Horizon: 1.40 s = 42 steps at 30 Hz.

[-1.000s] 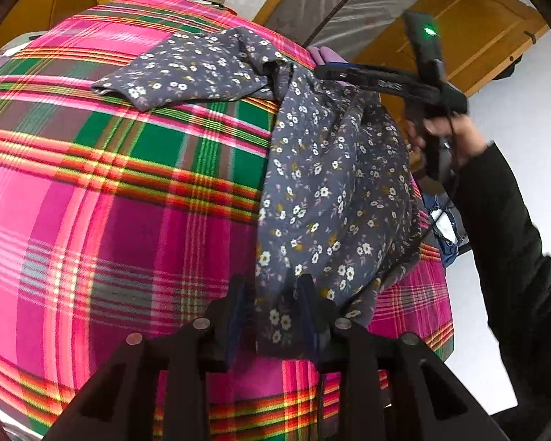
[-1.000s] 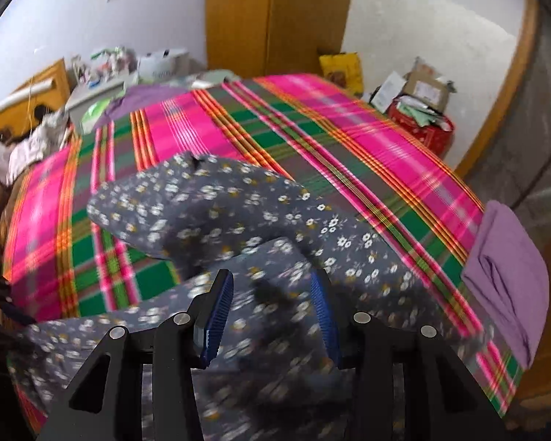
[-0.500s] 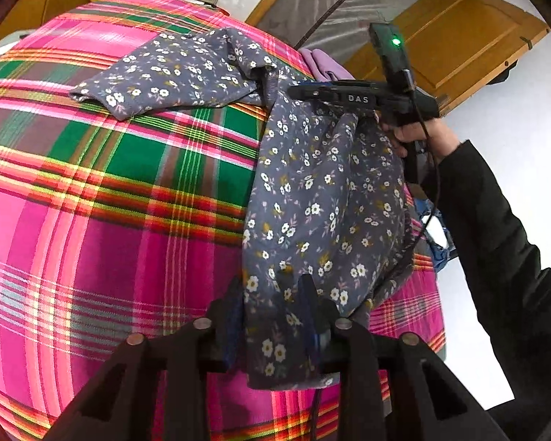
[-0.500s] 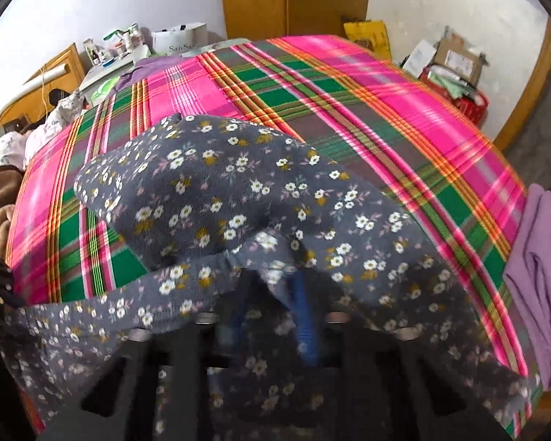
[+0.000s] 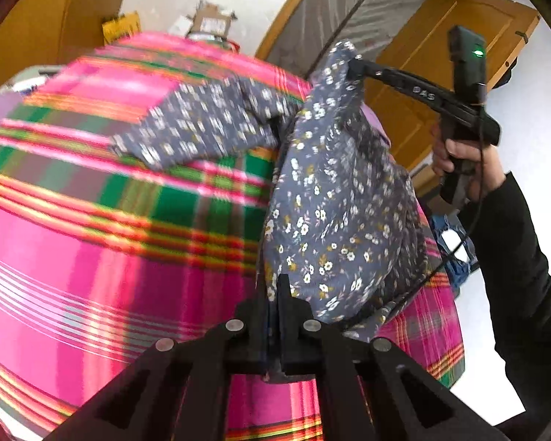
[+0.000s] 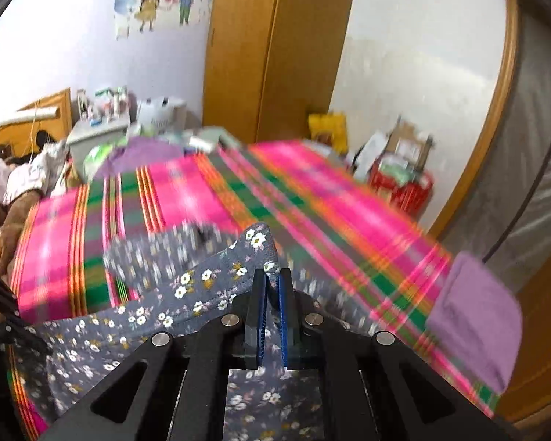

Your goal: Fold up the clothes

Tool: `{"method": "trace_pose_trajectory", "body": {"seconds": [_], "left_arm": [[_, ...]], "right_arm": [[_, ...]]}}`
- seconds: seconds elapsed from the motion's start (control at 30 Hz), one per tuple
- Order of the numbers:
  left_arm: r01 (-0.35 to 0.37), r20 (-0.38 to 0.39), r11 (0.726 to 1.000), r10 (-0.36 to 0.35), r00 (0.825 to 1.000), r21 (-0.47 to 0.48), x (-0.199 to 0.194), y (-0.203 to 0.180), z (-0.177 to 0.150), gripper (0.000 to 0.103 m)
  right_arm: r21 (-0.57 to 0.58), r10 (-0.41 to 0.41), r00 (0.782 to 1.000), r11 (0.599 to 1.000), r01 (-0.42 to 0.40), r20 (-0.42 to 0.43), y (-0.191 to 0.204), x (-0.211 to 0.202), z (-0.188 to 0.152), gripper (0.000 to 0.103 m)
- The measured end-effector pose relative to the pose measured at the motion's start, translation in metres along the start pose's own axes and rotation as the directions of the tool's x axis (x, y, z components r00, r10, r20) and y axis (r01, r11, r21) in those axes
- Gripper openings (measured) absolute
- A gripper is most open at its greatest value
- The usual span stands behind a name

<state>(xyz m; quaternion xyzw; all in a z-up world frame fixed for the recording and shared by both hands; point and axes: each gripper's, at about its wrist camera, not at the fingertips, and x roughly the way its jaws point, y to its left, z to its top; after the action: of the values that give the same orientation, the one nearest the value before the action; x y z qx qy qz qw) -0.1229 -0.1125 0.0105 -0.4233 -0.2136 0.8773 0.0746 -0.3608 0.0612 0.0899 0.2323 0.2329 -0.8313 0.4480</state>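
Left gripper point(image 5: 273, 296): your fingers are pressed nearly together on the lower hem of the floral garment point(image 5: 334, 220). The grey cloth enters the narrow slit between the pads and rises away from them. A second ago these fingers stood wide apart with the hem hanging loose between them; now they have it clamped.

Garment, from your left wrist view: one part lies spread on the plaid bedspread point(image 5: 92, 257), towards the far side of the bed. The rest hangs as a sagging sheet strung between your two grippers, lifted off the bed. A second ago it draped lower, with more of it resting on the plaid.

Right gripper point(image 6: 272, 286), also seen side-on in the left view point(image 5: 352, 66): the blue-padded fingers are still closing, only a thin gap left, and they pinch a small fold of the garment's point(image 6: 187, 286) upper edge, which pokes up just past the tips. Your right hand point(image 5: 463, 158) grips the handle, black sleeve point(image 5: 525, 279) behind it. A second ago these fingers were spread over cloth lying flat; the pinched corner now sits higher above the bed.

A folded purple cloth point(image 6: 477, 316) lies near the bed's right edge, apart from the garment.
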Motion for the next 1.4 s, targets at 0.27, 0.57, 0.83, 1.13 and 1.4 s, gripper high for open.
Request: {"method": "trace_pose_trajectory", "body": {"seconds": [0.27, 0.57, 0.83, 1.13, 1.4], "left_arm": [[-0.112, 0.182, 0.994, 0.114, 0.977, -0.021, -0.064, 0.030, 0.039, 0.003], [-0.233, 0.318, 0.972, 0.234, 0.919, -0.041, -0.140, 0.059, 0.059, 0.003], [-0.262, 0.184, 0.960, 0.277, 0.943, -0.102, -0.100, 0.103, 0.044, 0.004], [-0.233, 0.062, 0.966, 0.241, 0.969, -0.114, -0.052, 0.120, 0.009, 0.006], [-0.226, 0.088, 0.968, 0.236, 0.968, -0.107, -0.064, 0.108, -0.011, 0.010]], "right_arm": [[-0.015, -0.056, 0.979, 0.998, 0.060, 0.195, 0.034, -0.029, 0.073, 0.006], [-0.002, -0.033, 0.933, 0.999, 0.036, 0.358, 0.074, -0.046, 0.139, 0.006], [0.007, -0.005, 0.970, 1.000, 0.003, 0.245, 0.095, 0.021, 0.126, 0.006], [0.089, 0.030, 0.999, 0.996, -0.027, -0.033, 0.080, 0.120, 0.054, 0.007], [0.108, 0.041, 0.991, 0.994, -0.027, -0.127, 0.060, 0.136, 0.020, 0.010]]}}
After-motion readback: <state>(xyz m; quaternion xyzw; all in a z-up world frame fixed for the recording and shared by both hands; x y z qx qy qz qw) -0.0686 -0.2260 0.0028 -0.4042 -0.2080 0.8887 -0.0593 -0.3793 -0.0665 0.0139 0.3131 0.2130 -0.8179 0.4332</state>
